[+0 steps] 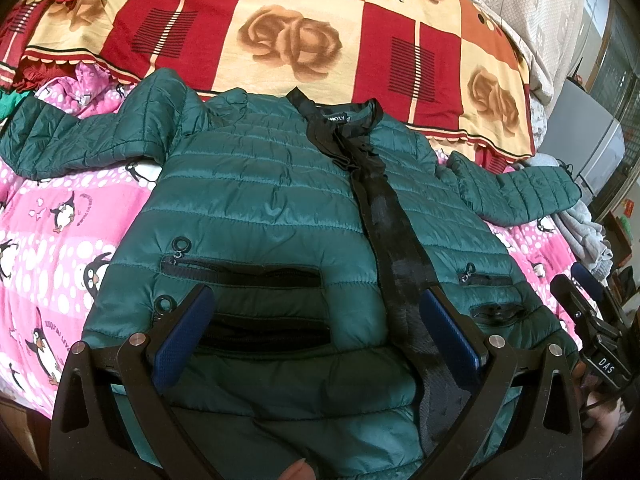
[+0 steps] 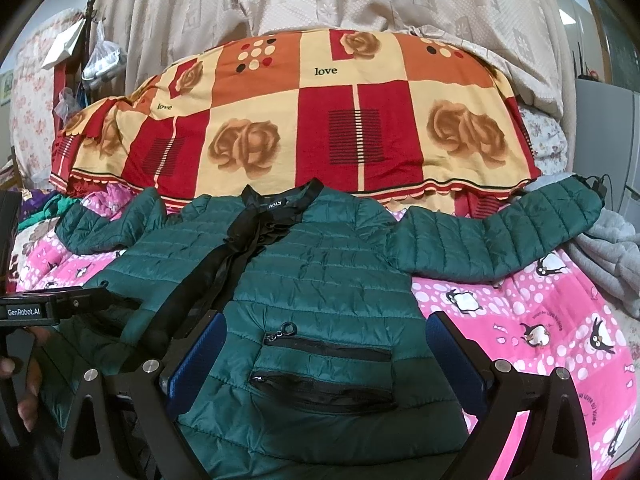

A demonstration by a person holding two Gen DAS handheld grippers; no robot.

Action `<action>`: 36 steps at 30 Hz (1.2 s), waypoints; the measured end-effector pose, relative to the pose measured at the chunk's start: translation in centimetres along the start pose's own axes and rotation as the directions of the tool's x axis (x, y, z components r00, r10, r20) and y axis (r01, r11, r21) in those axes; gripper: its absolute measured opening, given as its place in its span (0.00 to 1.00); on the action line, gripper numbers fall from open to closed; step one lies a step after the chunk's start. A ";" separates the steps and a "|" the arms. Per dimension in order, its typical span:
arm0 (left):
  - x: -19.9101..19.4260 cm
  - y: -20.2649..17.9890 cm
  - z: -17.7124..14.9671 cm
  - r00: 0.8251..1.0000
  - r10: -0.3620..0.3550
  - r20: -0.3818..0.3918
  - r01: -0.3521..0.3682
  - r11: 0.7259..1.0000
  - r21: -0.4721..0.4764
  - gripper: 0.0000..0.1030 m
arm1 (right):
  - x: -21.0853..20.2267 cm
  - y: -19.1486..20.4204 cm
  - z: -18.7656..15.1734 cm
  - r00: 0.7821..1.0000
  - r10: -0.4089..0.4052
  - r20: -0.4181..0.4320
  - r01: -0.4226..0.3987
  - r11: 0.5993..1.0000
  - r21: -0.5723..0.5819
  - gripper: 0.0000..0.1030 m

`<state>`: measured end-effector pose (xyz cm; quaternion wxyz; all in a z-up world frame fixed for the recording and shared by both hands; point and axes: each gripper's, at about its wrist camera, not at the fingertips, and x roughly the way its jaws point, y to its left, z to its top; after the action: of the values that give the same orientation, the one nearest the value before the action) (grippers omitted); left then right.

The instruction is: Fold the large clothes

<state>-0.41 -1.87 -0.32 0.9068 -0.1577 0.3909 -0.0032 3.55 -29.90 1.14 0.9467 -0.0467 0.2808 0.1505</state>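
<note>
Green quilted jacket (image 1: pixel 256 200) fills mid-frame, sleeves spread ready for folding. My left tongs (image 1: pixel 316 332) and right tongs (image 2: pixel 326 354) gape over its hem, seemingly gripping nothing.

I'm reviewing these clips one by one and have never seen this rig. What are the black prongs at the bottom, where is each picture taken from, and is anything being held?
The prongs are two hand-held grippers, each with a fisheye camera looking along its fingers. One picture is from the left gripper, the other from the right gripper. Both stand open above the hem of a green quilted jacket, gripping nothing. The jacket lies face up, sleeves spread, on a pink penguin bedsheet. A folded red and cream rose blanket sits behind its collar. In the right view, a hand holds the other gripper's handle.
</note>
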 end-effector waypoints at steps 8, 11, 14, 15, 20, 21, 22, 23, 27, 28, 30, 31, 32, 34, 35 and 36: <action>0.0 0.0 0.0 1.000 0.001 0.000 -0.001 1.000 0.001 1.00 | 0.0 -0.1 0.0 1.000 0.000 0.000 0.000 1.000 0.000 0.96; 0.0 0.0 0.0 1.000 0.001 0.000 -0.001 1.000 0.000 1.00 | 0.0 -0.1 0.0 1.000 -0.001 0.000 0.001 1.000 0.000 0.96; 0.0 0.0 0.0 1.000 0.001 0.003 -0.001 1.000 -0.002 1.00 | 0.0 -0.1 0.0 1.000 -0.002 -0.001 0.002 1.000 0.000 0.96; 0.0 0.0 -0.1 1.000 0.000 0.003 0.000 1.000 -0.002 1.00 | -0.1 -0.1 0.0 1.000 -0.002 0.000 0.002 1.000 0.001 0.96; 0.1 0.1 -0.2 1.000 0.000 0.004 0.000 1.000 0.000 1.00 | -0.1 -0.4 0.0 1.000 -0.004 0.009 0.003 1.000 0.011 0.96; 0.1 0.1 -0.2 1.000 -0.001 0.005 0.001 1.000 0.000 1.00 | -0.1 -0.3 -0.1 1.000 -0.004 0.009 0.003 1.000 0.014 0.96; 0.0 0.1 -0.2 1.000 -0.001 0.006 0.001 1.000 0.000 1.00 | -0.1 -0.4 -0.1 1.000 -0.003 0.010 0.003 1.000 0.017 0.96; 0.1 0.1 -0.2 1.000 0.000 0.007 0.000 1.000 -0.001 1.00 | -0.1 -0.4 -0.1 1.000 -0.002 0.010 0.002 1.000 0.019 0.96; 0.1 0.1 -0.2 1.000 -0.001 0.005 0.001 1.000 -0.001 1.00 | -0.1 -0.5 -0.1 1.000 -0.003 0.011 0.003 1.000 0.019 0.96; 0.1 0.1 -0.2 1.000 -0.002 0.005 0.002 1.000 -0.001 1.00 | -0.1 -0.5 -0.1 1.000 -0.004 0.011 0.004 1.000 0.020 0.96; 0.1 0.1 -0.2 1.000 -0.002 0.006 0.002 1.000 -0.001 1.00 | -0.1 -0.5 -0.1 1.000 -0.005 0.010 0.005 1.000 0.020 0.96; 0.1 0.1 -0.2 1.000 -0.002 0.007 0.002 1.000 -0.001 1.00 | -0.1 -0.5 -0.1 1.000 -0.008 0.009 0.008 1.000 0.017 0.96; 0.0 0.1 -0.1 1.000 -0.003 0.008 0.003 1.000 -0.001 1.00 | -0.1 -0.5 -0.1 1.000 -0.008 0.009 0.008 1.000 0.017 0.96; 0.0 0.1 -0.1 1.000 -0.003 0.008 0.003 1.000 -0.001 1.00 | -0.1 -0.4 -0.1 1.000 -0.010 0.008 0.010 1.000 0.016 0.96; 0.0 0.1 -0.1 1.000 -0.003 0.008 0.003 1.000 -0.001 1.00 | -0.1 -0.5 -0.1 1.000 -0.011 0.006 0.011 1.000 0.014 0.96; 0.0 0.1 -0.1 1.000 -0.003 0.008 0.003 1.000 -0.001 1.00 | -0.1 -0.5 -0.1 1.000 -0.011 0.006 0.011 1.000 0.013 0.96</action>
<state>-0.50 -1.82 -0.45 0.9083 -0.1586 0.3870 -0.0040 3.57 -30.41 1.10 0.9487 -0.0415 0.2786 0.1434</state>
